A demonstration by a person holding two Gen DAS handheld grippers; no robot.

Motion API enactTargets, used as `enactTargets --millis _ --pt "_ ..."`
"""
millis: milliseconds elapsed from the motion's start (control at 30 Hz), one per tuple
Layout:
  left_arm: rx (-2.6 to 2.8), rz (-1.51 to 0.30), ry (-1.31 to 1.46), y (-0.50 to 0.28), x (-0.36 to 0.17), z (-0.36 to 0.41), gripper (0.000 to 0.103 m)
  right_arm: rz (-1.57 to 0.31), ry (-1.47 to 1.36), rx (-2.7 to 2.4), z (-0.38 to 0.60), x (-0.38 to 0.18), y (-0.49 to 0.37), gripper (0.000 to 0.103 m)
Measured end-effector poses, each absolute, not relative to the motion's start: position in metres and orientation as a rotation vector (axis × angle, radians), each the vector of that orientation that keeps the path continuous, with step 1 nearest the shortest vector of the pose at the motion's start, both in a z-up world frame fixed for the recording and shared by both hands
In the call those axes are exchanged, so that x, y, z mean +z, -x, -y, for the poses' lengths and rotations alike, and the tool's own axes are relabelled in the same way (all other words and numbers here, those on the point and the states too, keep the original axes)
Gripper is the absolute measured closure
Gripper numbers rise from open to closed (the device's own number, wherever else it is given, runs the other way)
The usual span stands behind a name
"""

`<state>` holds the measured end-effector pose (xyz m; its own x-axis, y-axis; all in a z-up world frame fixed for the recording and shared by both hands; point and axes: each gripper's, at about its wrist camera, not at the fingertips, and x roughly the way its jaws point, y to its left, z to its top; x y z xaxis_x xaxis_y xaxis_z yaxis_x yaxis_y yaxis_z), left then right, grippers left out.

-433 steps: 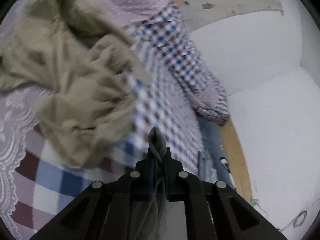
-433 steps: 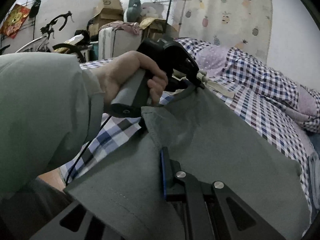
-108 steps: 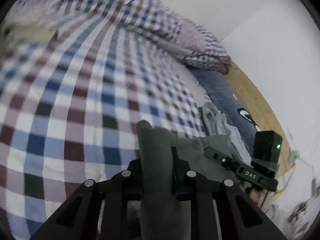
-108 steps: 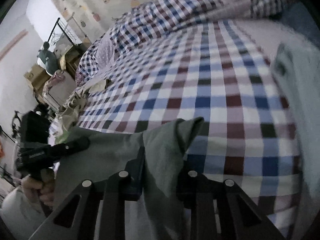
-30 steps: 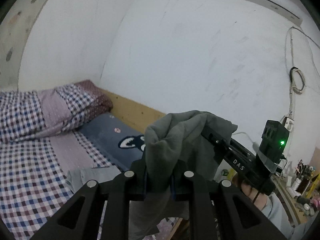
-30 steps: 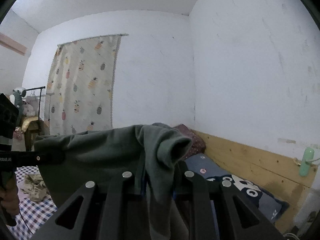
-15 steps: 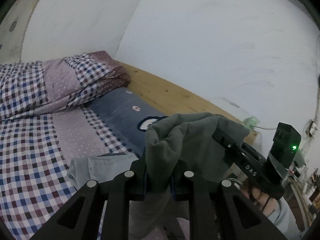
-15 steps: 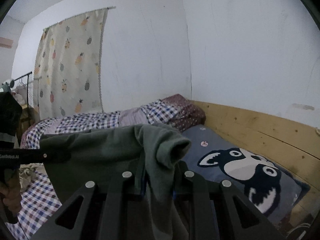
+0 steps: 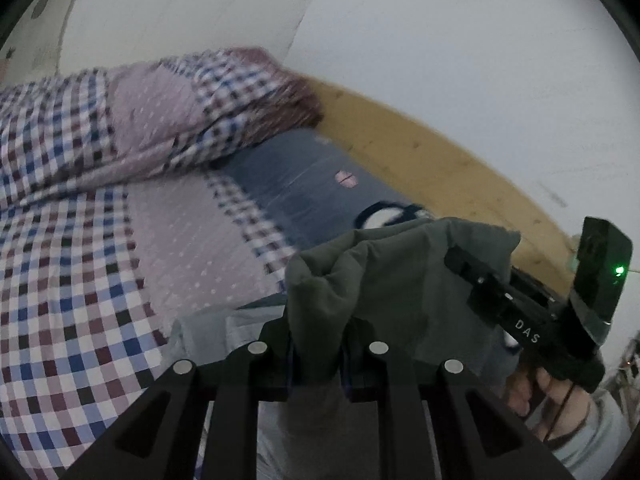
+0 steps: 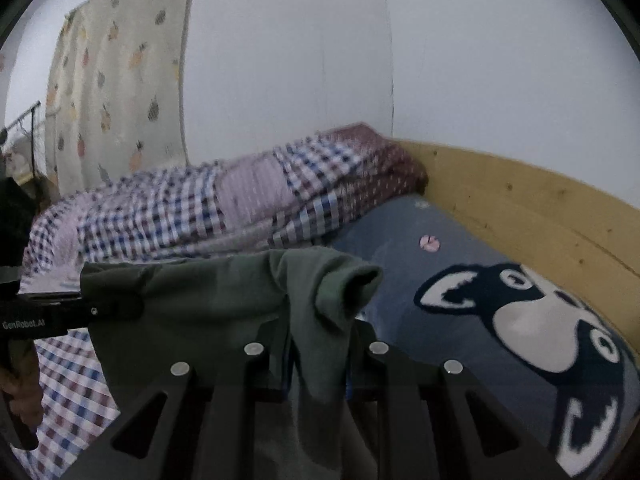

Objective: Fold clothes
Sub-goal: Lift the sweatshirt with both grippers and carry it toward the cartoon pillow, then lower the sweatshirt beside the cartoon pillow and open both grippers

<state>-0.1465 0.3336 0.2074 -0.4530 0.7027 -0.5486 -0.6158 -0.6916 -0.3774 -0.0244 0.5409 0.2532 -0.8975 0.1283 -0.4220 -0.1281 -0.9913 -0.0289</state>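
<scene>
Left wrist view: the left gripper (image 9: 318,354) pinches a bunched corner of a grey-green garment (image 9: 384,280), with the right gripper (image 9: 472,264) clamped on the far corner, so the cloth hangs between the two above the checked bedsheet (image 9: 60,280). A pale folded garment (image 9: 212,324) lies just below, the dog-print pillow (image 10: 520,320) and wooden bed frame (image 10: 520,200) beyond. Right wrist view: the right gripper (image 10: 318,354) nips its own corner. To lay the piece well, both hands should likely keep the top edge taut and level, lowering together so the hem lands flat and unwrinkled.
</scene>
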Motion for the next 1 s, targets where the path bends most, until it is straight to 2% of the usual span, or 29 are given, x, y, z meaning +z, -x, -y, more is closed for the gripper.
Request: enactTargets --millis 133,267,367,467,500,567,600,633,667,733,833,967,1000 --pt "2.178 0.144 0.959 0.175 0.166 -0.345 0.085 -0.002 0.767 2.891 -0.545 0.212 0.070 0.084" --pt "2.245 0.099 1.000 0.194 0.132 -0.353 0.078 -0.009 0.850 2.851 -0.549 0.174 0.104 0.084" --pt "2.266 0.078 1.024 0.202 0.113 -0.357 0.076 0.014 0.890 2.815 -0.549 0.153 0.120 0.083" --pt "2.314 0.054 1.028 0.203 0.104 -0.354 0.066 0.047 0.920 2.771 -0.549 0.136 0.131 0.080" --pt "2.346 0.040 1.025 0.202 0.104 -0.351 0.059 0.059 0.928 2.749 -0.550 0.131 0.134 0.079" --pt "2.402 0.038 1.021 0.201 0.106 -0.340 0.047 0.067 0.916 2.679 -0.553 0.126 0.135 0.072" --pt "2.418 0.063 1.015 0.200 0.109 -0.331 0.045 0.061 0.893 2.649 -0.556 0.126 0.133 0.072" --pt "2.435 0.088 1.008 0.199 0.112 -0.322 0.045 0.043 0.840 2.631 -0.559 0.130 0.128 0.065" --pt "2.446 0.114 1.007 0.198 0.115 -0.312 0.045 0.021 0.782 2.619 -0.562 0.134 0.121 0.050" --pt "2.455 0.164 1.016 0.195 0.124 -0.291 0.044 -0.040 0.648 2.623 -0.567 0.148 0.102 0.041" --pt "2.474 0.214 0.988 0.181 0.146 -0.262 0.041 -0.110 0.543 2.634 -0.570 0.171 0.072 0.038" --pt "2.509 0.286 0.888 0.146 0.192 -0.221 0.024 -0.200 0.448 2.708 -0.559 0.210 0.024 0.032" --pt "2.530 0.286 0.848 0.131 0.208 -0.211 0.022 -0.220 0.417 2.733 -0.554 0.222 0.009 0.030"
